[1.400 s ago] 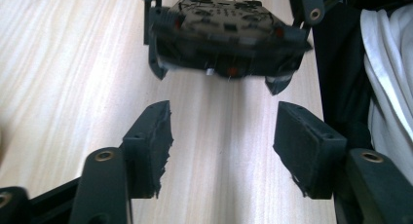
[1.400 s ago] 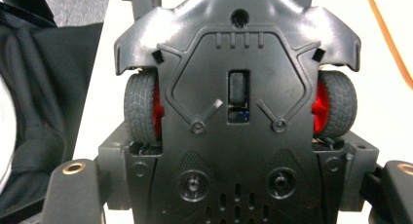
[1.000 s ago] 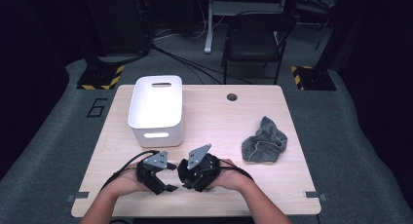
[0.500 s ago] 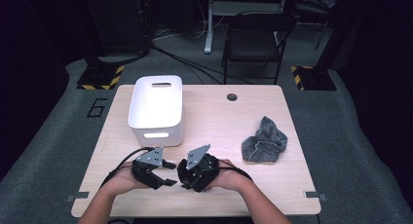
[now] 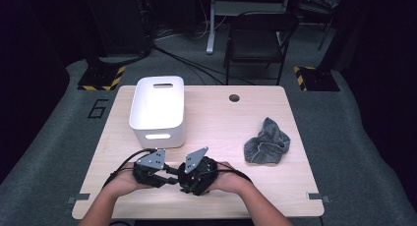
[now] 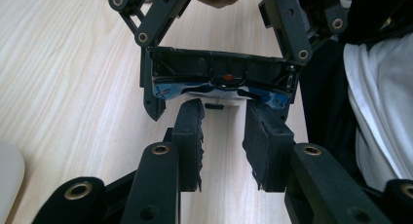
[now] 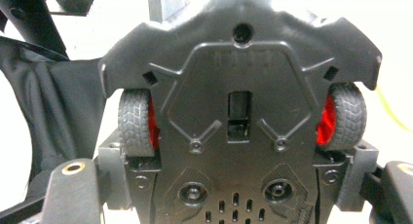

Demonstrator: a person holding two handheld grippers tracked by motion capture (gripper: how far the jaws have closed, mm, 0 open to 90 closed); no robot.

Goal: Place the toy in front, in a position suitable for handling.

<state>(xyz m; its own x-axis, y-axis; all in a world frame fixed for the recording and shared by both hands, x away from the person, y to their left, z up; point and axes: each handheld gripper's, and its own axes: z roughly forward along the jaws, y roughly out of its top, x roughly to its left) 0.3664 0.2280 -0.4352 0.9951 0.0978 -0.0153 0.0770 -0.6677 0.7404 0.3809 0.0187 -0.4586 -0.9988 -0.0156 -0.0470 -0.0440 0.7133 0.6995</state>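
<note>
Both hands hold the grippers close together near the table's front edge. My right gripper (image 7: 234, 177) is shut on a toy car (image 7: 238, 102), whose black underside with grey tyres and red hubs faces its camera. In the high view the right gripper (image 5: 186, 179) points left toward my left gripper (image 5: 169, 173). In the left gripper view the toy car (image 6: 219, 70) hangs crosswise between the other gripper's jaws, blue and white along its lower edge. My left gripper (image 6: 224, 121) has just been closing its jaws; its pads stand apart just short of the car, with nothing pressed between them.
A white bin (image 5: 158, 108) stands at the table's (image 5: 221, 123) left back. A crumpled grey cloth (image 5: 268, 142) lies to the right. A round hole (image 5: 234, 98) sits near the far edge, with a black chair (image 5: 258, 39) behind the table.
The left gripper has shifted slightly to the left and turned a little beside the right one. The right hand with the toy car has stayed put.
</note>
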